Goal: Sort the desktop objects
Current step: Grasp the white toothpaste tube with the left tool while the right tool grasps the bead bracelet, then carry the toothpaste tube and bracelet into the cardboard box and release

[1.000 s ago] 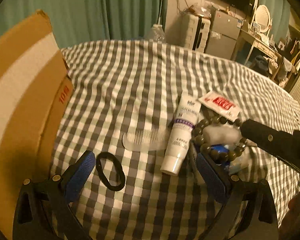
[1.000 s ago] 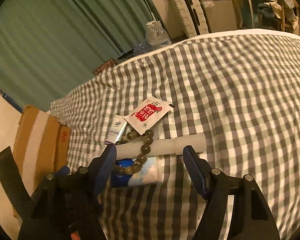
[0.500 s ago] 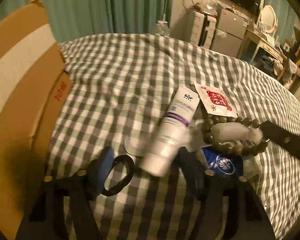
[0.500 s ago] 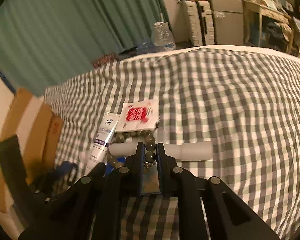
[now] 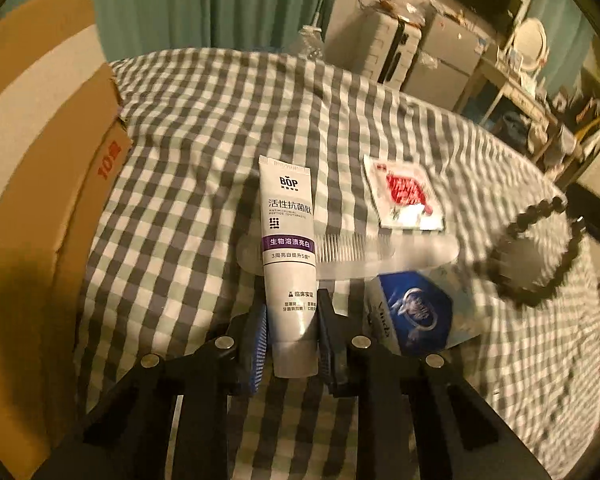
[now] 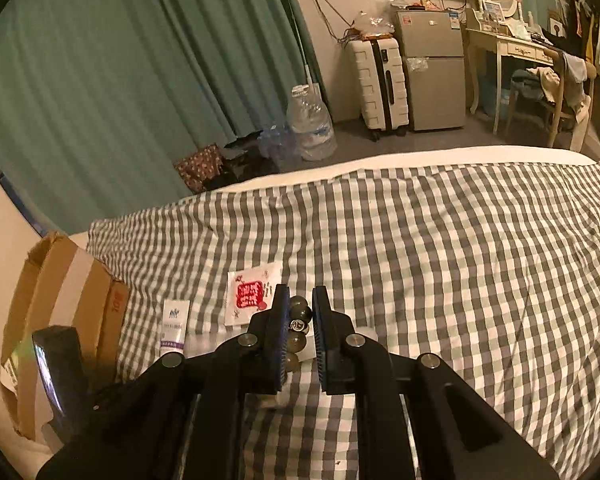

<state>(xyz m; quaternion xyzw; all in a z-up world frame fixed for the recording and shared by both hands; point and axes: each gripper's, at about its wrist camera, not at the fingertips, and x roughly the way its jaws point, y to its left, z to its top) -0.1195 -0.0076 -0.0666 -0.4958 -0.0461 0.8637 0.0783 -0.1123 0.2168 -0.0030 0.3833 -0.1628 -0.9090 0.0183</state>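
The left gripper (image 5: 292, 320) is clamped on one white toothpaste tube (image 5: 288, 248) by its cap end, lifted over the checkered bedspread (image 5: 204, 152). The right gripper (image 6: 300, 320) is pinched shut on one dark bead bracelet (image 5: 536, 256), hanging in the air. Still on the bed: one clear comb (image 5: 352, 246), one red-and-white packet (image 5: 404, 194), one blue tissue pack (image 5: 414, 312). One cardboard box (image 5: 40, 160) sits at the left; can't see inside it.
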